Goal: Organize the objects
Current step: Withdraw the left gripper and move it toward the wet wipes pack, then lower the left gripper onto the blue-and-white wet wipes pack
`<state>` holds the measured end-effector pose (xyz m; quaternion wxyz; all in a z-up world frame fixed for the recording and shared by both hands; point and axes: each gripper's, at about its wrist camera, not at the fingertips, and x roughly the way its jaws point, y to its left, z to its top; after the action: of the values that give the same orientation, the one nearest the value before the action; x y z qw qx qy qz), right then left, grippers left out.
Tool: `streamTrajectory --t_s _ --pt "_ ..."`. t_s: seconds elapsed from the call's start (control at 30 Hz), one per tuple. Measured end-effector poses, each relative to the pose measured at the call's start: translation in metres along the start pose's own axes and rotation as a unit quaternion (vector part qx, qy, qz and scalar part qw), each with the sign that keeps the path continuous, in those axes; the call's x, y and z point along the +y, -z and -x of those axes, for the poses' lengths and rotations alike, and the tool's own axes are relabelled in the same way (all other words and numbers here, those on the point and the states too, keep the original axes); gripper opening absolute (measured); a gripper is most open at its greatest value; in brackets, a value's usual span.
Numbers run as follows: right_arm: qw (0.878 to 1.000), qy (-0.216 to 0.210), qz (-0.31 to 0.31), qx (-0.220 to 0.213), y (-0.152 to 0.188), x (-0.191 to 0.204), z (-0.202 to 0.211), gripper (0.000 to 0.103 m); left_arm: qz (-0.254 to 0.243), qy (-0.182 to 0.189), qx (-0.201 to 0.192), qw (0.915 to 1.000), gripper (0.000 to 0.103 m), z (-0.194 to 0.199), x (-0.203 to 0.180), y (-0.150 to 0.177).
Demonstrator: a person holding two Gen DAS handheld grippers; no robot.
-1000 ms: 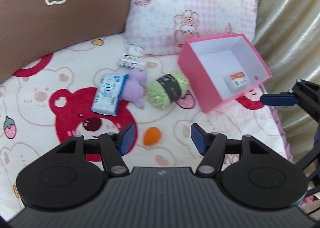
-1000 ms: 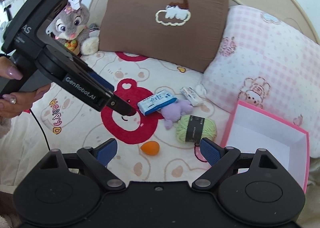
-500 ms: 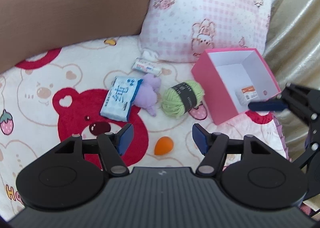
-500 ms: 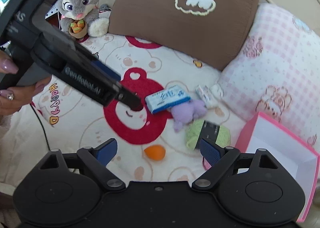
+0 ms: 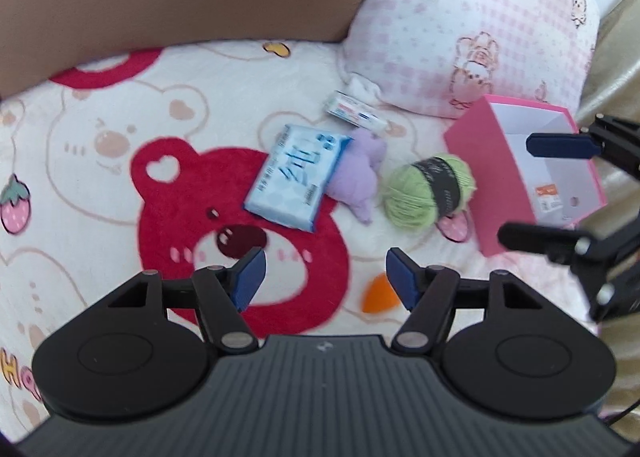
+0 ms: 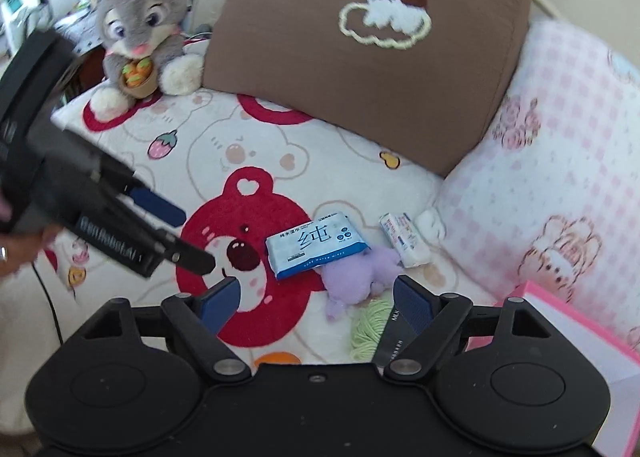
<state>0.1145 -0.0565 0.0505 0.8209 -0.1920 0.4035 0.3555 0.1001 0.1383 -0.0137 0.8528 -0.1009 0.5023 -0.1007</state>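
The left gripper [image 5: 324, 277] hangs over the bear-print blanket [image 5: 120, 185] with its blue pads apart and nothing between them; only the red bear face of the print lies under the gap. An orange egg-shaped sponge [image 5: 378, 293] sits just beside its right pad, partly hidden by it. The right gripper [image 6: 316, 297] has its jaws closing from a wide spread, with nothing pressed between the pads; a purple plush toy [image 6: 356, 277] lies on the blanket in the gap beyond the tips, and a ball of green yarn [image 6: 368, 331] with a black band lies by its right pad, partly covered by that finger.

Farther out, a blue pack of wet wipes [image 5: 298, 181] lies flat on the blanket, touching the purple plush toy on its right edge. A small white tube-shaped packet [image 5: 354, 113] lies beyond them, near the foot of the pink checked pillow [image 5: 472, 17]. An open pink box [image 5: 480, 161] stands to the right of the yarn, with a small orange-and-white carton [image 5: 548, 197] inside it. A brown pillow [image 6: 360, 69] with a cloud patch leans at the head of the bed, and a grey plush rabbit [image 6: 140, 29] sits to its left. A person's hand [image 6: 16, 253] holds the left gripper at the left edge of the right wrist view.
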Motion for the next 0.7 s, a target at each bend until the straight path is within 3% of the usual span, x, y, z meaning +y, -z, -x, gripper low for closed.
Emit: streamTrajectory --t_s 0.1,0.27,0.37,0.47,0.7 --pt "0.999 -0.011 -0.033 0.012 -0.007 -0.009 -0.014 0.086 0.001 -0.015 -0.005 0.9999 0.066 -0.009 0.003 0.001" --pt "0.997 -0.025 -0.064 0.027 -0.019 -0.017 -0.038 0.08 0.026 0.001 -0.005 0.9996 0.066 -0.025 0.014 0.003" --pt "0.991 -0.064 -0.109 0.037 -0.026 -0.027 -0.052 0.078 0.044 0.021 -0.017 0.9987 0.066 -0.036 0.022 0.005" --pt "0.986 -0.077 -0.144 0.037 -0.03 -0.036 -0.065 0.078 0.073 0.039 -0.018 0.9964 0.065 -0.051 0.033 0.005" --pt "0.987 -0.059 -0.143 0.049 -0.041 -0.046 -0.106 0.076 0.124 0.047 -0.037 0.9905 0.064 -0.077 0.054 0.009"
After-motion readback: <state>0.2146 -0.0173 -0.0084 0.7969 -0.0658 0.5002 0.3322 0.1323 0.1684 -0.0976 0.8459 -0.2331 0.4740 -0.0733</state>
